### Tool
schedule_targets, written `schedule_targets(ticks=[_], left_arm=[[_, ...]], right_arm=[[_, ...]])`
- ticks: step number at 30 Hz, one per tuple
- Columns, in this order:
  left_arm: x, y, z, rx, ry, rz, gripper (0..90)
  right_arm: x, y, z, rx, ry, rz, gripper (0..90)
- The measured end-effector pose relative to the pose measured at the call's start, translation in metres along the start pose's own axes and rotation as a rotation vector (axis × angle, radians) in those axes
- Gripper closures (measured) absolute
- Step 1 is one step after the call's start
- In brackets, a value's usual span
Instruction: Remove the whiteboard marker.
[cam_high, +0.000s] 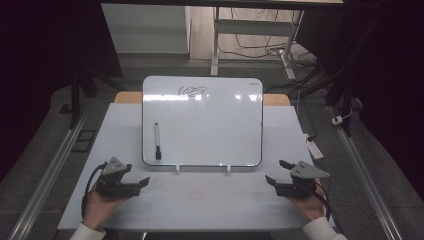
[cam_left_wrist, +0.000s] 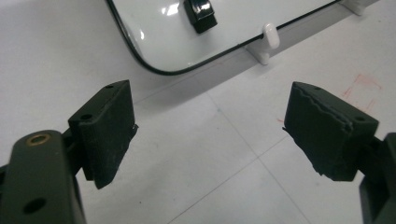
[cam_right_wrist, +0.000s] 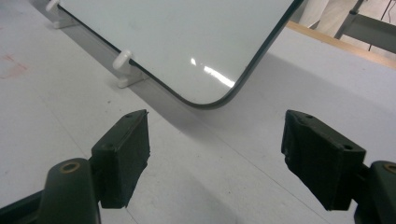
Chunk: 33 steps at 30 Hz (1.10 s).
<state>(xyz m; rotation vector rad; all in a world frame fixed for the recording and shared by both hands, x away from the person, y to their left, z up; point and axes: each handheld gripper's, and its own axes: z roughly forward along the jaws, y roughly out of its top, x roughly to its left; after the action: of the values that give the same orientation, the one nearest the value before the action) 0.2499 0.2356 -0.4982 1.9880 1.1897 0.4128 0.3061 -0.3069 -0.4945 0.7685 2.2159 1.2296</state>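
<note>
A whiteboard (cam_high: 210, 125) leans on two small white props (cam_high: 177, 169) at the middle of the white table, with a black scribble (cam_high: 192, 91) near its top edge. A marker (cam_high: 157, 141) with a black cap clings to its left side, cap end down. My left gripper (cam_high: 137, 176) rests at the front left, jaws open and empty, aimed at the board's lower left corner (cam_left_wrist: 154, 65); the marker's cap (cam_left_wrist: 201, 14) is just beyond. My right gripper (cam_high: 278, 171) sits at the front right, open and empty, facing the board's lower right corner (cam_right_wrist: 210, 100).
The white tabletop (cam_high: 200, 200) stretches bare between the two grippers, with faint red marks (cam_left_wrist: 364, 86) on it. Metal rails (cam_high: 47, 175) run along both sides of the table. Desk legs and cables (cam_high: 260, 47) lie beyond the far edge.
</note>
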Motion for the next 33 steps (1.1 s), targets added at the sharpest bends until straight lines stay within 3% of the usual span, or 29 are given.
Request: schedule_targets(ticks=[7,17,26,33], left_arm=[[-0.006,0.015,-0.004,-0.016,-0.007,0.022,17.7],[0.002,0.045,0.006,-0.028,0.009,-0.003,17.8],[0.014,0.077,0.028,-0.025,0.068,-0.024,23.4],[0.015,0.103,0.041,-0.051,0.115,-0.014,30.6]], right_arm=[[0.002,0.003,-0.001,-0.009,-0.006,-0.009,23.8],[0.004,0.002,0.002,-0.002,-0.008,-0.021,23.9],[0.007,0.001,0.004,0.005,-0.009,-0.029,23.9],[0.008,0.001,0.004,0.008,-0.013,-0.037,23.9]])
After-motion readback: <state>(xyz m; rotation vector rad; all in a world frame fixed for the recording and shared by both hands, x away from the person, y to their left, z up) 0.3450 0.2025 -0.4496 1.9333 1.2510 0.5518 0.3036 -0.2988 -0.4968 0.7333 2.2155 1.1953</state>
